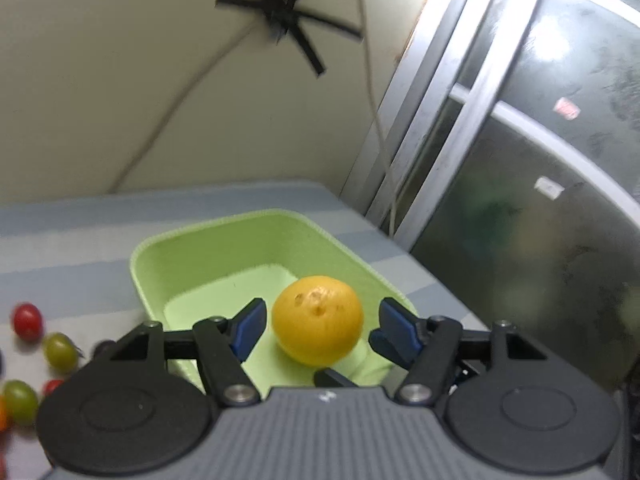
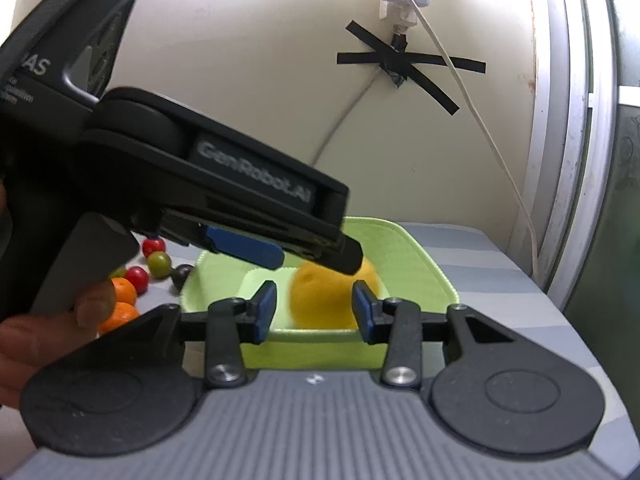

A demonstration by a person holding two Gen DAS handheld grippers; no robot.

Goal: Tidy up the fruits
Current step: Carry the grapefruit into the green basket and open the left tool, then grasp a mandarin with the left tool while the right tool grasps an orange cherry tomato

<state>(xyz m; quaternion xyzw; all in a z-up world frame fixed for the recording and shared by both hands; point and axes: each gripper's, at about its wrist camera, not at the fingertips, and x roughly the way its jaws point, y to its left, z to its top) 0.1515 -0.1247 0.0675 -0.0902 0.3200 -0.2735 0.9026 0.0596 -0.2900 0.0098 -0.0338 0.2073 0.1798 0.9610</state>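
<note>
A yellow-orange citrus fruit (image 1: 318,320) lies in a light green tray (image 1: 200,248) on the striped cloth. My left gripper (image 1: 320,326) is open, its blue pads on either side of the fruit with gaps. In the right wrist view the left gripper's body (image 2: 240,200) reaches in from the left above the tray (image 2: 416,264) and partly hides the fruit (image 2: 324,300). My right gripper (image 2: 316,312) is open and empty, just in front of the tray's near rim.
Small red, green and dark tomatoes (image 1: 60,352) and two small oranges (image 2: 124,304) lie on the cloth left of the tray. A wall with taped cables stands behind. A metal door frame (image 1: 460,120) is at the right, past the table's edge.
</note>
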